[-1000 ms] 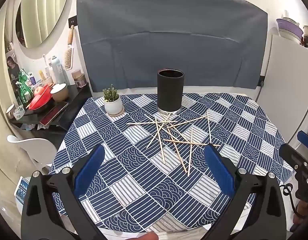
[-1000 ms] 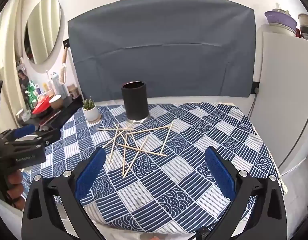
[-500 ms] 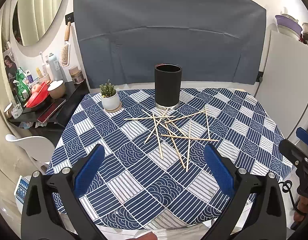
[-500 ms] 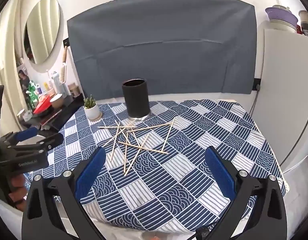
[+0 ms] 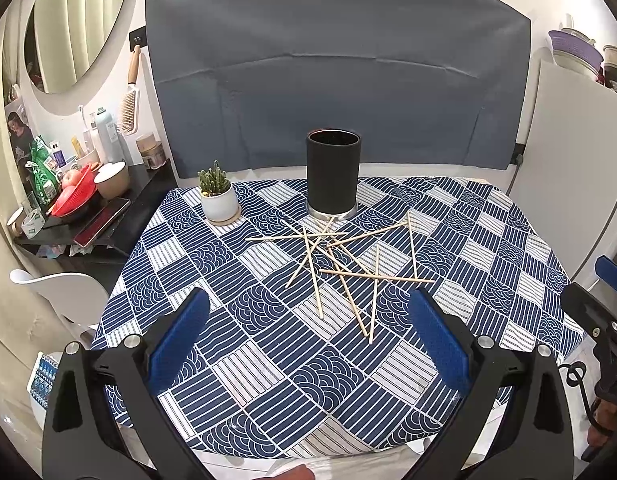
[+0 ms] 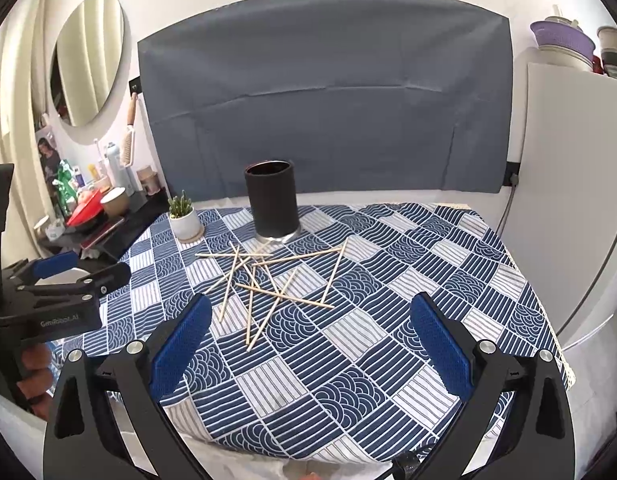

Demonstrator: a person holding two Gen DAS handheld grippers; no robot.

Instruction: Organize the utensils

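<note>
Desk [image 5: 268, 368] covered by a blue-and-white patchwork cloth, seen from its near edge in both wrist views. Grey fabric backdrop [image 5: 332, 76] hangs on the wall behind it. White cabinet [image 5: 576, 160] stands to the right, a cluttered dark side shelf [image 5: 120, 216] to the left with a red bowl [image 5: 74, 196] and bottles; oval mirror [image 5: 80, 20] above it.

Left gripper [image 5: 308, 336] hovers over the near side of the desk, jaws wide apart, nothing between the blue pads [image 5: 176, 344]. Right gripper [image 6: 310, 336] does the same, jaws spread wide and empty, blue pads [image 6: 440, 348] showing on both sides. Each gripper shows at the edge of the other's view, held by a hand [image 6: 34, 372].

Black cylindrical holder [image 5: 333, 176] stands upright near the far middle of the desk, on a silver base. Small potted cactus [image 5: 217, 196] in a white pot sits to its left, on a round coaster, apart from the holder.

Wooden sticks [image 5: 340, 268] lie scattered and crossing each other flat on the cloth, just in front of the holder, a few ends reaching its base. All are outside the holder, well ahead of both grippers.
</note>
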